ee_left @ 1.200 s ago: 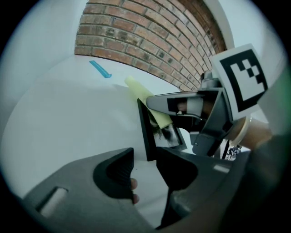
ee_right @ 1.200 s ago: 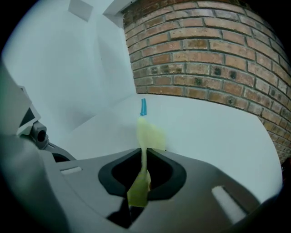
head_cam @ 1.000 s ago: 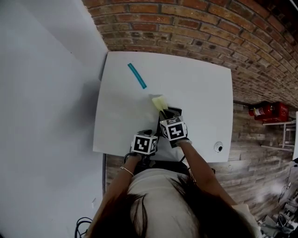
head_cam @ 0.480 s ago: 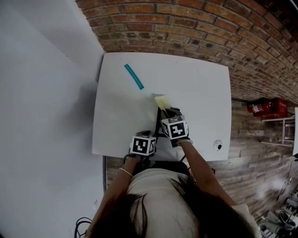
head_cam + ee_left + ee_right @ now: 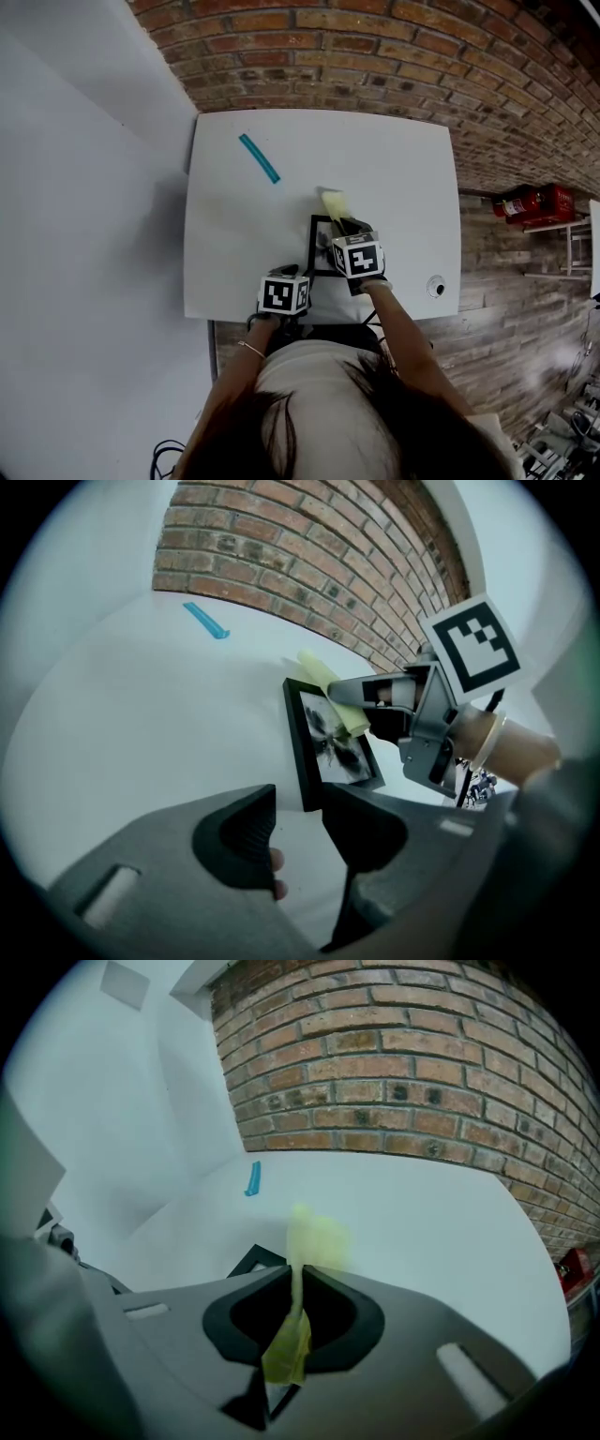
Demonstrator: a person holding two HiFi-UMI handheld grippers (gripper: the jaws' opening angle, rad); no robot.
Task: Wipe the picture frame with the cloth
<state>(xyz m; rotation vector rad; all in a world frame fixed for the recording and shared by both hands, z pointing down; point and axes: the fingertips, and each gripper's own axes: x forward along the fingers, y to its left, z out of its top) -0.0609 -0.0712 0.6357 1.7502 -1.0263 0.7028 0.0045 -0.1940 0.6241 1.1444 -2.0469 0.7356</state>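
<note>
No word, number, label or brand can be read anywhere in these views.

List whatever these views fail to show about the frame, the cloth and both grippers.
Right gripper view: the right gripper and its cloth cover all but one corner of the picture frame.
Left gripper view: the left gripper has its own jaw over the frame's near corner; contact unclear.
Head view: marker cubes hide both grippers' jaws.

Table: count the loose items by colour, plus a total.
Blue: 1, a stick
Yellow: 1, the cloth
Black: 1, the picture frame
Total: 3
</note>
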